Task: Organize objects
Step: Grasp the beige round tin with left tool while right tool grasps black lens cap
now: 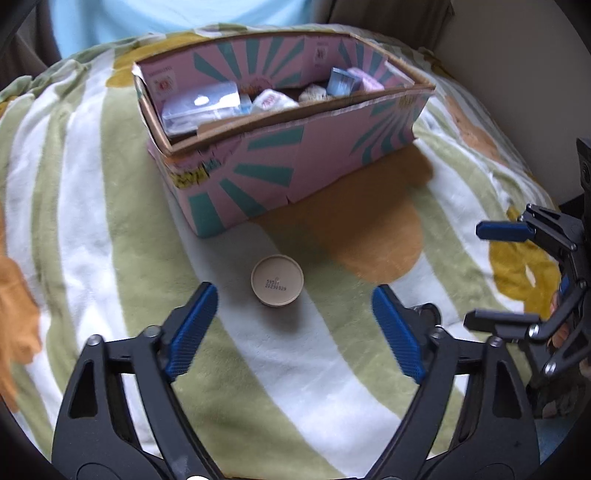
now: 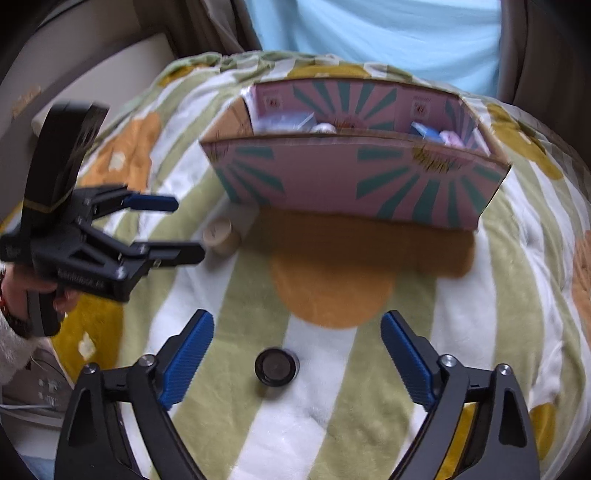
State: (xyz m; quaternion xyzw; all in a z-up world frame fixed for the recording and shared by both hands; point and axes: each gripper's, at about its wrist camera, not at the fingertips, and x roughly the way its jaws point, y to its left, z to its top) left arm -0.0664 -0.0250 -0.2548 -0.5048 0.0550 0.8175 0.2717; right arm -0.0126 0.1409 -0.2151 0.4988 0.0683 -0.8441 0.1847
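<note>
A small beige round jar (image 1: 277, 280) stands on the striped blanket just ahead of my left gripper (image 1: 295, 314), which is open and empty; the jar also shows in the right wrist view (image 2: 221, 236). A small black round jar (image 2: 275, 366) sits between the open fingers of my right gripper (image 2: 297, 350), untouched. A pink and teal cardboard box (image 1: 258, 170) holds several small packets and boxes; it also shows in the right wrist view (image 2: 354, 181). The right gripper shows at the right edge of the left wrist view (image 1: 491, 273), and the left gripper shows in the right wrist view (image 2: 188, 229).
A green, white and orange striped blanket (image 1: 92, 221) covers the soft surface. A person in a light blue shirt (image 2: 369, 33) sits behind the box. A beige wall or furniture (image 2: 92, 74) lies at the left.
</note>
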